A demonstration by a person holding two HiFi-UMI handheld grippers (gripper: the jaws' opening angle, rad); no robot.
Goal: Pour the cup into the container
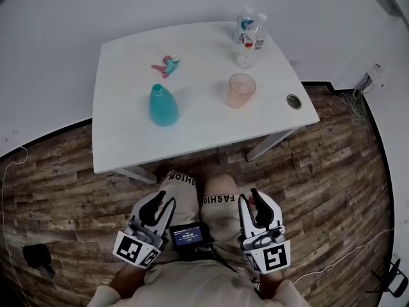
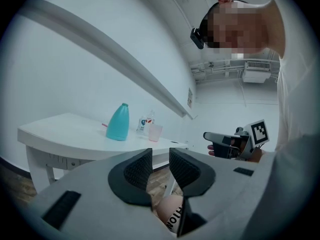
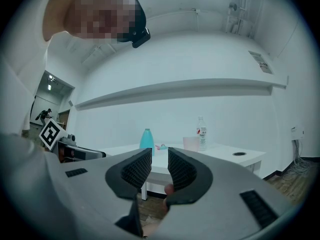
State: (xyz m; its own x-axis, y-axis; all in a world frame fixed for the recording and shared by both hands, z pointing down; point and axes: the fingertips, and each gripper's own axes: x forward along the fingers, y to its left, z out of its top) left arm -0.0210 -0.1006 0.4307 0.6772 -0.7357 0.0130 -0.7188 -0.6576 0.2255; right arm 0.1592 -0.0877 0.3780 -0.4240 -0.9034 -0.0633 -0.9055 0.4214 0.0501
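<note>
Left gripper, right gripper: ajar, empty

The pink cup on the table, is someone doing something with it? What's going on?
Not yet. A person by the white table holds a left tool and a right tool low over their lap, both empty with jaws slightly apart. The pink cup and the teal bottle stand on the table, untouched.
</note>
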